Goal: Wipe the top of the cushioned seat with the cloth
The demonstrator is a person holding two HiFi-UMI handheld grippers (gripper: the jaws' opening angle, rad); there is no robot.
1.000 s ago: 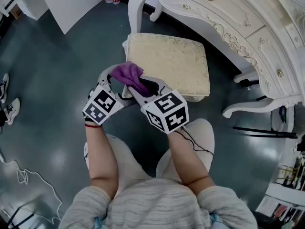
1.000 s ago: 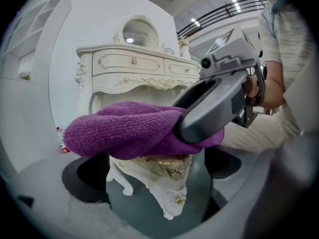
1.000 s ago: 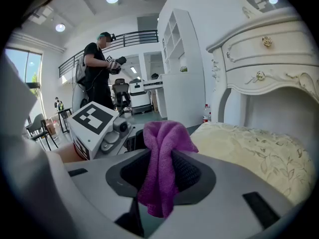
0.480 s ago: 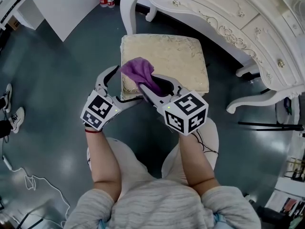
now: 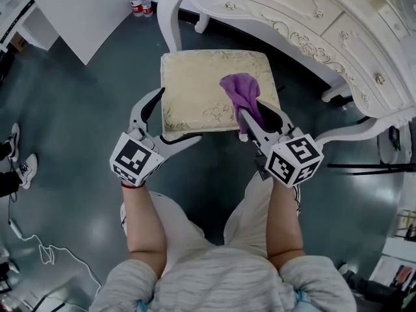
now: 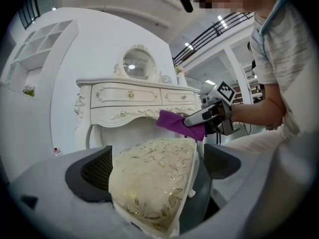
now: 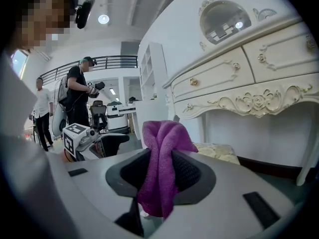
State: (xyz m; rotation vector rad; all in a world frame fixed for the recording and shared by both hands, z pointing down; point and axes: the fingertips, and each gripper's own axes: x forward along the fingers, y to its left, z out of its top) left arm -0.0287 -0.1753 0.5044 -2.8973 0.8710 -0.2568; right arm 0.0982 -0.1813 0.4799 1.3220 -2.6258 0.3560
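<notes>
Right now the purple cloth [image 5: 239,86] is pinched between the closed jaws of the right gripper [image 5: 252,112], which sits at the near right edge of the cushioned seat [image 5: 195,86]. The cloth's long axis runs along the jaws, pointing away from the person and toward the seat's far edge. Its bunched free end lies over the right half of the cushion. Whether it touches the fabric cannot be told. In the right gripper view the cloth [image 7: 159,148] stands folded upright between the jaw pads, and a short tail hangs below them.

The left gripper [image 5: 180,114] is spread wide at the seat's near left corner. In the left gripper view that corner of the seat [image 6: 149,178] fills the gap between its jaws, which grip nothing. Beyond the seat's far edge stands a white dressing table [image 5: 312,18].
</notes>
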